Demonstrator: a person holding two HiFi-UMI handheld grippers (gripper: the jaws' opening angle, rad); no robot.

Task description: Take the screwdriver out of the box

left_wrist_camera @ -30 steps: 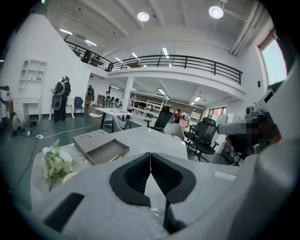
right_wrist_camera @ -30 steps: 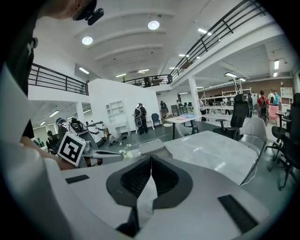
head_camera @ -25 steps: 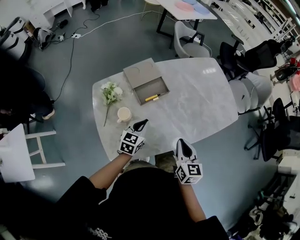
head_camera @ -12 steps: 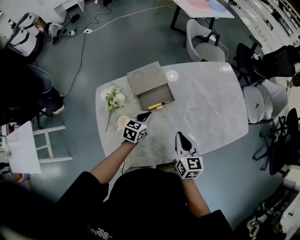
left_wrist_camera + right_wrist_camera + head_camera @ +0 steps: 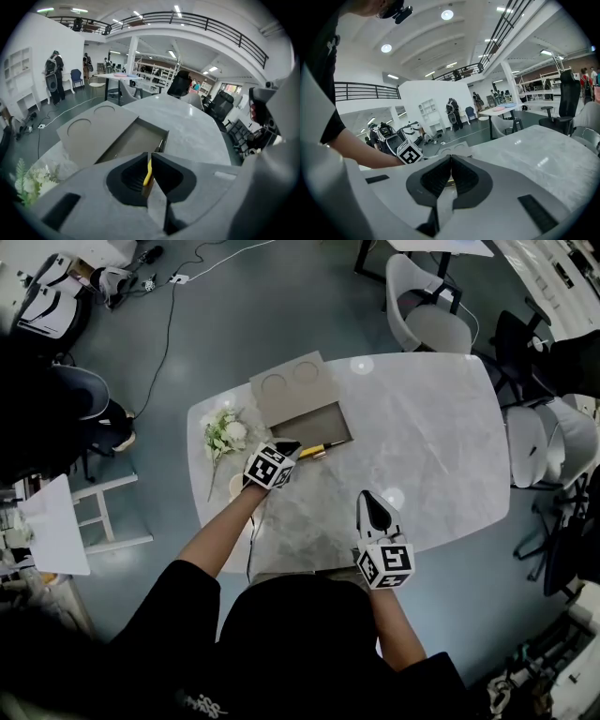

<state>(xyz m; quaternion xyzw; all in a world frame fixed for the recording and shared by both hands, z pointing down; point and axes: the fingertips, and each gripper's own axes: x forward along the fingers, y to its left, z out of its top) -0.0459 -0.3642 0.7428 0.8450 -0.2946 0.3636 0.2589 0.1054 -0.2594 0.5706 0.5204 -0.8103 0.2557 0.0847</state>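
Observation:
A grey box (image 5: 314,424) lies open on the marble table (image 5: 422,446), its lid (image 5: 291,385) folded back behind it. The yellow-handled screwdriver (image 5: 315,450) rests along the box's near edge. My left gripper (image 5: 289,446) is shut with nothing in it, its tips just left of the handle. In the left gripper view the yellow handle (image 5: 149,170) shows through the slit of the closed left gripper (image 5: 151,157), with the box (image 5: 133,143) beyond. My right gripper (image 5: 369,499) hovers over the table's near side, shut and holding nothing; in its own view the right gripper (image 5: 451,159) faces the left marker cube (image 5: 409,153).
White flowers (image 5: 223,433) lie on the table left of the box. Chairs stand at the far side (image 5: 427,320) and the right (image 5: 534,442). A white stool (image 5: 56,531) is on the floor to the left, with cables (image 5: 164,343) beyond it.
My left gripper has travelled forward from the near table edge, past the cup, to the box's near edge beside the screwdriver. The right gripper has shifted only a little over the near side.

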